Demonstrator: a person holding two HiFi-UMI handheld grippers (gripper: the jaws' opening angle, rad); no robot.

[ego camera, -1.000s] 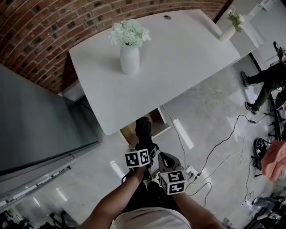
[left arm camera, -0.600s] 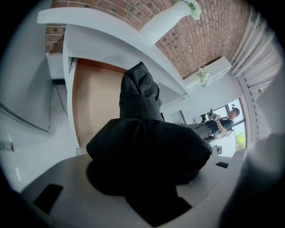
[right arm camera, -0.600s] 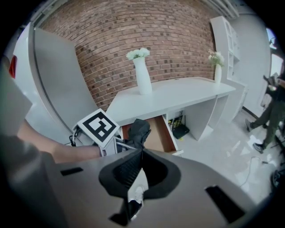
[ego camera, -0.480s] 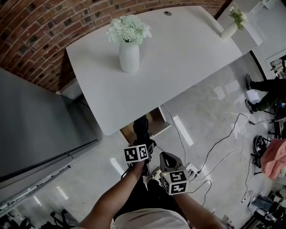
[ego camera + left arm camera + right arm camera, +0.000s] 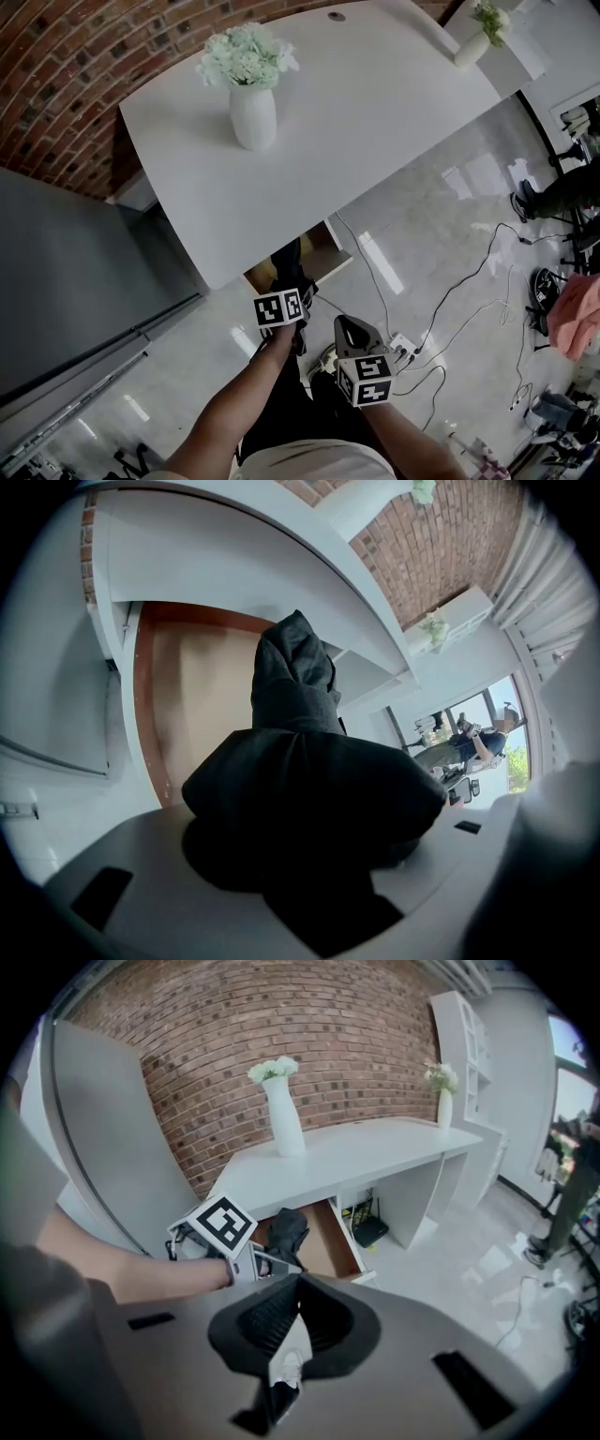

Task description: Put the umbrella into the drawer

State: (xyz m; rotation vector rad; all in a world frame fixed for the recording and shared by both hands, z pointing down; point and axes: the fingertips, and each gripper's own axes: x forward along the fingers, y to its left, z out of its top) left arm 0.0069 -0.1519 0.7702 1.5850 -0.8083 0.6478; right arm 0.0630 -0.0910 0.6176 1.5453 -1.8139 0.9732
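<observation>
A black folded umbrella (image 5: 286, 262) is clamped in my left gripper (image 5: 288, 286), which is shut on it. The umbrella's far end points into the open wooden drawer (image 5: 323, 246) under the white desk (image 5: 375, 103). In the left gripper view the umbrella (image 5: 295, 696) fills the jaws and hides most of the drawer's floor (image 5: 187, 696). My right gripper (image 5: 349, 330) hangs to the right and nearer me, shut with nothing in it. The right gripper view shows its pads (image 5: 272, 1316) meeting, with the umbrella (image 5: 286, 1227) and the drawer (image 5: 330, 1237) beyond.
A white vase of flowers (image 5: 251, 108) stands on the desk, and a second vase (image 5: 473, 42) stands on a shelf at far right. A grey cabinet (image 5: 66, 272) stands at the left. Cables and a power strip (image 5: 403, 349) lie on the floor. A person's legs (image 5: 553, 192) are at the right.
My left gripper has sunk toward the drawer with the umbrella, whose far end now reaches further into the opening. The right gripper has stayed about where it was.
</observation>
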